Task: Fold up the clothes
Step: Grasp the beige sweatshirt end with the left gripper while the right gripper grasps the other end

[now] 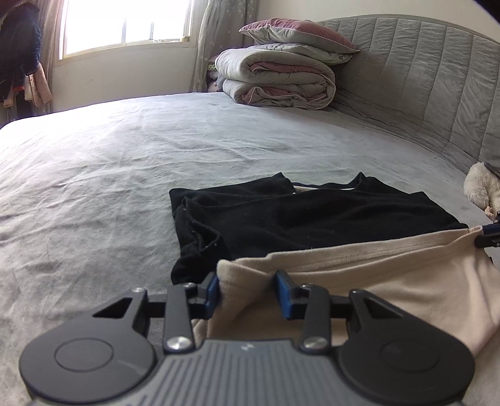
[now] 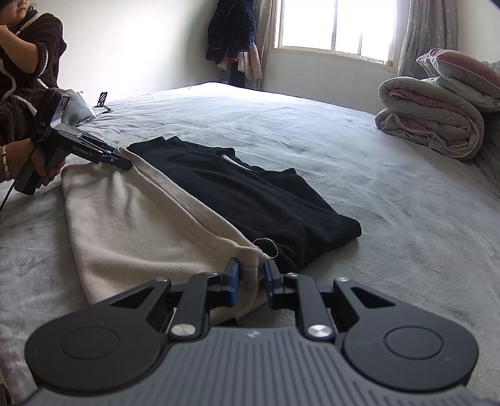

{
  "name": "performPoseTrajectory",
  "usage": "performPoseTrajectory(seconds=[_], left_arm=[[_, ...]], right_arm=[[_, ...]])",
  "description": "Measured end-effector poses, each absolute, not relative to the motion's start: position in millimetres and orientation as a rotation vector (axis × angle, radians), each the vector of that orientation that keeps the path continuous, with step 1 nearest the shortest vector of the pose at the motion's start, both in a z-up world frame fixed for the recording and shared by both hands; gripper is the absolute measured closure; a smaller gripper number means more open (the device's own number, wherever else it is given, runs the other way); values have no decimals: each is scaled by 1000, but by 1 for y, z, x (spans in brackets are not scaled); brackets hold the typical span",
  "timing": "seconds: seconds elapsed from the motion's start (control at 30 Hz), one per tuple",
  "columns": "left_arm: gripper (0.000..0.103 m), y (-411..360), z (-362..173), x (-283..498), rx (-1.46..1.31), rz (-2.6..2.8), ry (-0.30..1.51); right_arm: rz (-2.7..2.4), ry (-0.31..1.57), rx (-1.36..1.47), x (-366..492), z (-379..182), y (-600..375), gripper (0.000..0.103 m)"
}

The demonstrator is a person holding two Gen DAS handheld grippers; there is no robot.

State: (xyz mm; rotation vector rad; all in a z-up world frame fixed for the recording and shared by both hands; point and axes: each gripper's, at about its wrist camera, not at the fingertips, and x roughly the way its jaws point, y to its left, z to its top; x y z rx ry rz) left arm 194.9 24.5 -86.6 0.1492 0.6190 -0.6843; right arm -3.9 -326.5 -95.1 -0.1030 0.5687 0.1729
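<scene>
Lying across the bed (image 1: 93,162), the beige garment (image 2: 131,225) stretches its hemmed edge between both tongs: the left tongs (image 1: 247,292) pinch one corner, the right tongs (image 2: 251,281) the other. A black garment (image 1: 297,215) lies just beyond, touching it.

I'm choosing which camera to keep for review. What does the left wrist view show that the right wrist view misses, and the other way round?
Only the left wrist view: the grey padded headboard and a white fluffy toy. Only the right wrist view: the person and the whole left gripper at the beige garment's far corner. Both: the black garment, folded quilt, window, and bed.
</scene>
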Motion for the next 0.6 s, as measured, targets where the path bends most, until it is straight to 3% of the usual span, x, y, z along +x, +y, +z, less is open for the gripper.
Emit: performPoseTrajectory(seconds=[0.4,0.5,0.57,0.6], left_arm=[[89,23,-80,178,167,-654,527],[89,25,-76,174,144,-654,504],[89,27,-75,173,126,-652,498],[89,27,-75,173,121,-650,496]], right_arm=[[186,579,-91,-5,-96,-328,84],[189,590,-59,-5,-96,-331,68],[186,594,-49,-5,-97,-331,49],[192,594,-45,-5,-98,-331,48]])
